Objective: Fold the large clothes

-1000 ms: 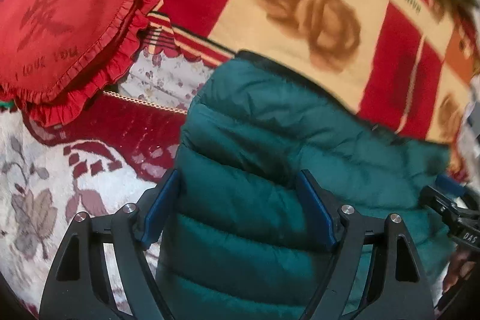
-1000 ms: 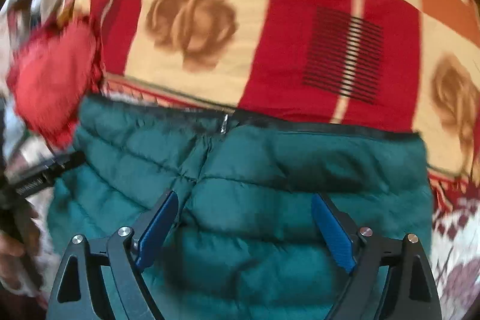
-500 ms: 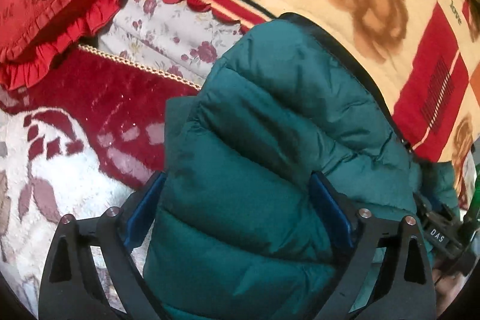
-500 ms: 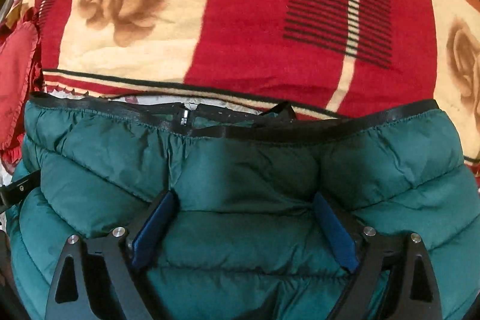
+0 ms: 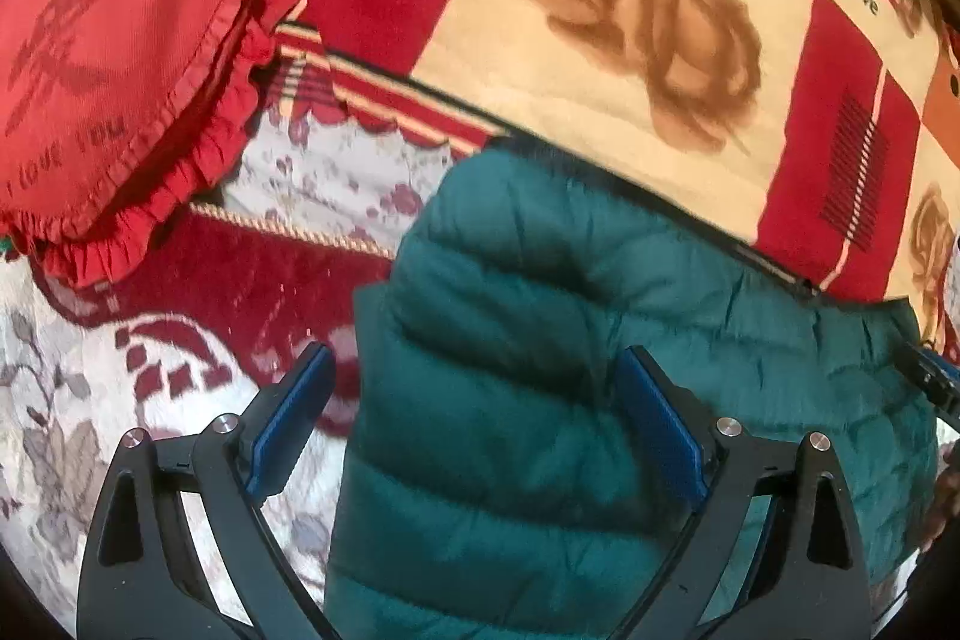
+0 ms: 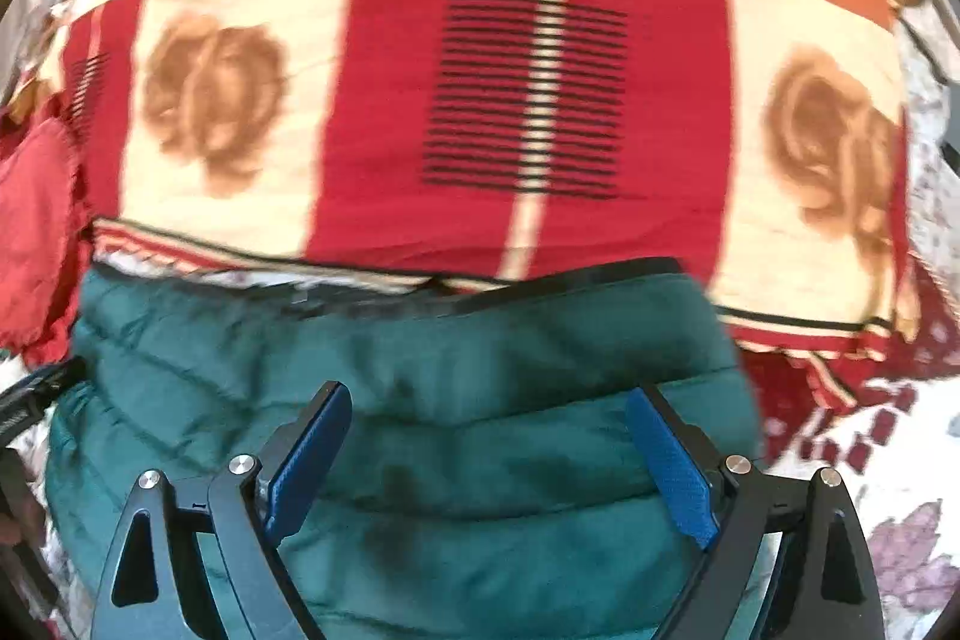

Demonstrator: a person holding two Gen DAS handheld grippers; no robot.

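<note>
A dark green quilted puffer jacket [image 5: 540, 370] lies folded on the bed, its black-trimmed edge toward the far side. It also fills the lower half of the right wrist view [image 6: 420, 400]. My left gripper [image 5: 474, 400] is open over the jacket's left edge, one finger over the bedspread, the other over the jacket. My right gripper [image 6: 486, 436] is open above the jacket's right part, holding nothing. The right gripper's tip shows at the left wrist view's right edge [image 5: 936, 382].
A red heart-shaped ruffled cushion [image 5: 114, 82] lies at the far left. A red, cream and orange rose-patterned blanket [image 6: 528, 100] lies behind the jacket. A white and maroon floral bedspread [image 5: 120, 370] lies under it.
Both grippers have pulled back and up from the jacket, staying open. The left view swung back so the cushion shows again. The jacket lies flatter.
</note>
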